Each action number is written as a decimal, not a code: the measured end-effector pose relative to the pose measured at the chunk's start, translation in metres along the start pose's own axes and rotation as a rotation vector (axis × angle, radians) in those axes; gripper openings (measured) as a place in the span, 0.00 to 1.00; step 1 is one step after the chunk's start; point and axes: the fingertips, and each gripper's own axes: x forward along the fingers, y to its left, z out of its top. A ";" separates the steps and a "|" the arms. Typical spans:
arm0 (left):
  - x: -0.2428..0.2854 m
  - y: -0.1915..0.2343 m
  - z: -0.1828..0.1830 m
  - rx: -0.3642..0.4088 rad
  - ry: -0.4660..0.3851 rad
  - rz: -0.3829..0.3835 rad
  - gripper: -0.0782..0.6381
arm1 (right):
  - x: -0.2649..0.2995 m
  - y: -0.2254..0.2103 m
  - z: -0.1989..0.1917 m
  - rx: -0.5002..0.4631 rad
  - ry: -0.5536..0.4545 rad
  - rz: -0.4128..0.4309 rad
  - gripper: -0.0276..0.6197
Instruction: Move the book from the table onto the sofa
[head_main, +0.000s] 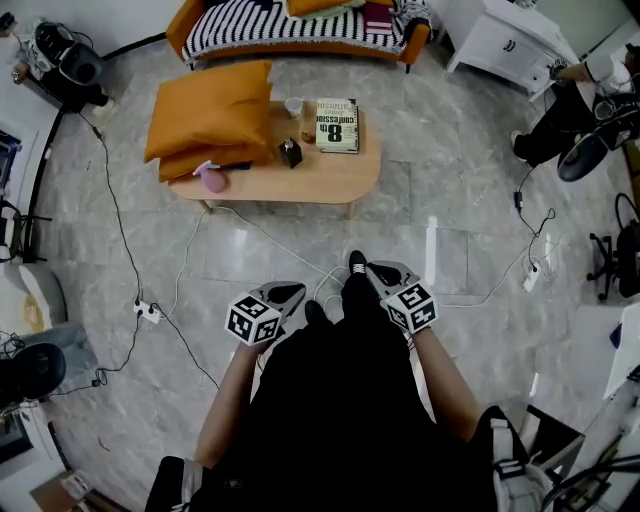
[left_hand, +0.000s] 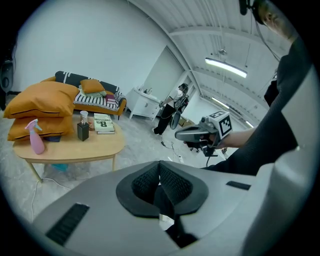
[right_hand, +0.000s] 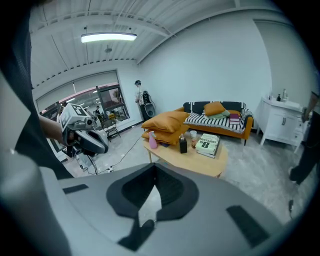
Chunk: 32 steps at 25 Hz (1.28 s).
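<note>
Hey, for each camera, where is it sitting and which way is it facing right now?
Head view: on the person's head, facing steeply down; shows legs, left gripper, right gripper, with the table ahead.
Left gripper view: on the left gripper, along its shut jaws; right gripper and forearm at right.
Right gripper view: on the right gripper, along its shut jaws; left gripper at left.
Shared: all show the book on the table, before the sofa.

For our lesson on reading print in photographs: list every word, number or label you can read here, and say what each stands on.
"8th confession": on the cover of the book, which lies on the table.
Smaller print along the same cover: too blurred to read.
Dark bottle and pink spray bottle: any label is too small to read.
</note>
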 end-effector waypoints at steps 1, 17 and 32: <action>0.003 0.001 0.002 -0.005 0.001 -0.001 0.12 | 0.001 -0.004 0.001 0.003 0.002 0.001 0.05; 0.045 0.024 0.046 -0.058 0.016 0.041 0.12 | 0.036 -0.066 0.036 -0.010 0.018 0.082 0.05; 0.107 0.032 0.123 -0.097 0.013 0.136 0.12 | 0.055 -0.167 0.072 -0.045 0.040 0.197 0.05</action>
